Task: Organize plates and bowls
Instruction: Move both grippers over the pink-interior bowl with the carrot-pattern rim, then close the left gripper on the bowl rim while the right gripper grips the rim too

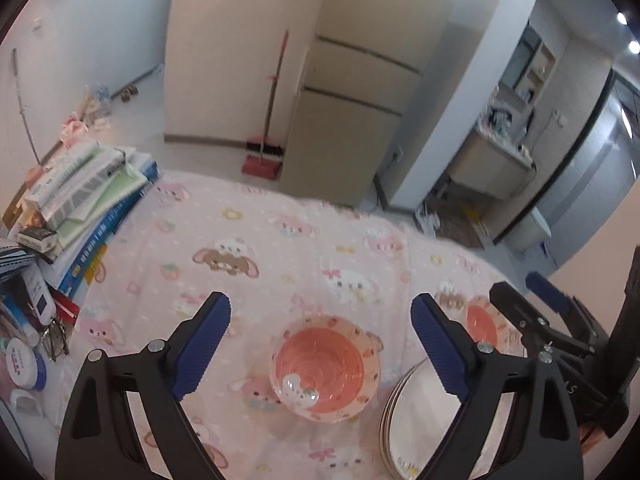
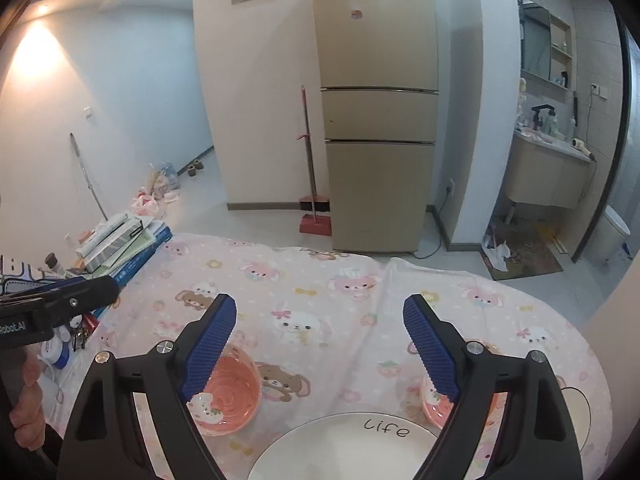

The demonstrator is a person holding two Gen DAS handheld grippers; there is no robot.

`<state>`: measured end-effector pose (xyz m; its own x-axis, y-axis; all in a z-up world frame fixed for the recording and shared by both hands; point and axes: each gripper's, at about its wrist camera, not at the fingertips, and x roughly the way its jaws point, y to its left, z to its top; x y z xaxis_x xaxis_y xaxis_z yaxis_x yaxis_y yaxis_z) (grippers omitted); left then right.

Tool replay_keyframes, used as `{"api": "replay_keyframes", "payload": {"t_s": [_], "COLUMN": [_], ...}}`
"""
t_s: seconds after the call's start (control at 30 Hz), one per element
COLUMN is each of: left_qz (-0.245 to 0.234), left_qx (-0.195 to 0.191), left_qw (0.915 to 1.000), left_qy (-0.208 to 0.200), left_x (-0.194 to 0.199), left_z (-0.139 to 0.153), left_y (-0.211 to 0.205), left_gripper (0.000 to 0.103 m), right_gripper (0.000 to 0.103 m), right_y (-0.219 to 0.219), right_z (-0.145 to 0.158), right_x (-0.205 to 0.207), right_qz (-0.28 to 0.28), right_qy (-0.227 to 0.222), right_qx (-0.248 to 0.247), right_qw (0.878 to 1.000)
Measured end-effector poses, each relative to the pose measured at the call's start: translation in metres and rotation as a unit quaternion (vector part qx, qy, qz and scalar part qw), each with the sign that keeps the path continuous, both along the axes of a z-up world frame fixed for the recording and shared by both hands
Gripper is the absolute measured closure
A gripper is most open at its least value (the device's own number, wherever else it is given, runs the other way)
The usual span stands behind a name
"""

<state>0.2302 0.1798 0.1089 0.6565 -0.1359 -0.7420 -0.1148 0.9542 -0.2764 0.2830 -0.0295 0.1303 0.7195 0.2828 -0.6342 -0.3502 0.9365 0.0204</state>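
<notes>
In the left wrist view a pink bowl (image 1: 324, 368) sits on the pink cartoon tablecloth (image 1: 248, 248), just below and between the fingers of my open left gripper (image 1: 320, 304), untouched. A stack of white plates (image 1: 412, 420) lies to its right, and a second pink bowl (image 1: 482, 322) shows behind the right finger. My right gripper (image 2: 320, 302) is open above the top white plate (image 2: 344, 448), marked "Life". One pink bowl (image 2: 232, 392) lies left of that plate. The other pink bowl (image 2: 436, 412) is partly hidden by a finger.
A pile of books and boxes (image 1: 88, 196) with small jars and keys fills the table's left edge. Beyond the table stand a beige fridge (image 2: 376, 140) and a red broom with dustpan (image 2: 314, 216). A hand (image 2: 24, 408) holds the left gripper's handle.
</notes>
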Motion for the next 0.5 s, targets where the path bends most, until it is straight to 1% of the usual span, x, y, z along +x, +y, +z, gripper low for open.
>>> {"api": "replay_keyframes", "payload": {"t_s": [0.1, 0.13, 0.17, 0.27, 0.33, 0.4, 0.43, 0.47, 0.5], "left_qz": [-0.033, -0.035, -0.036, -0.049, -0.062, -0.049, -0.041, -0.040, -0.044], "left_qx": [0.045, 0.051, 0.052, 0.055, 0.080, 0.101, 0.102, 0.101, 0.097], "left_qw": [0.9979, 0.9972, 0.9968, 0.9944, 0.9909, 0.9891, 0.9888, 0.9881, 0.9876], "left_qy": [0.033, 0.041, 0.049, 0.076, 0.089, 0.095, 0.101, 0.110, 0.116], "left_x": [0.009, 0.012, 0.015, 0.023, 0.026, 0.029, 0.031, 0.033, 0.034], "left_z": [-0.013, -0.017, -0.021, -0.035, -0.043, -0.048, -0.051, -0.056, -0.060], "left_y": [-0.010, -0.011, -0.010, -0.008, -0.010, -0.006, -0.004, -0.002, -0.003], "left_gripper": [0.012, 0.012, 0.012, 0.012, 0.013, 0.013, 0.014, 0.019, 0.021], "right_gripper": [0.015, 0.017, 0.023, 0.026, 0.029, 0.031, 0.031, 0.031, 0.031], "right_y": [0.011, 0.012, 0.018, 0.034, 0.041, 0.051, 0.054, 0.057, 0.061], "right_z": [-0.014, -0.018, -0.027, -0.053, -0.070, -0.089, -0.095, -0.101, -0.108], "right_x": [0.004, 0.006, 0.010, 0.020, 0.024, 0.030, 0.031, 0.033, 0.034], "right_qz": [0.037, 0.041, 0.047, 0.065, 0.076, 0.091, 0.096, 0.102, 0.102], "right_qy": [0.039, 0.047, 0.060, 0.105, 0.131, 0.162, 0.172, 0.185, 0.193], "right_qx": [0.009, 0.007, -0.002, -0.032, -0.047, -0.067, -0.068, -0.066, -0.069], "right_qw": [0.999, 0.998, 0.997, 0.992, 0.987, 0.980, 0.978, 0.975, 0.973]}}
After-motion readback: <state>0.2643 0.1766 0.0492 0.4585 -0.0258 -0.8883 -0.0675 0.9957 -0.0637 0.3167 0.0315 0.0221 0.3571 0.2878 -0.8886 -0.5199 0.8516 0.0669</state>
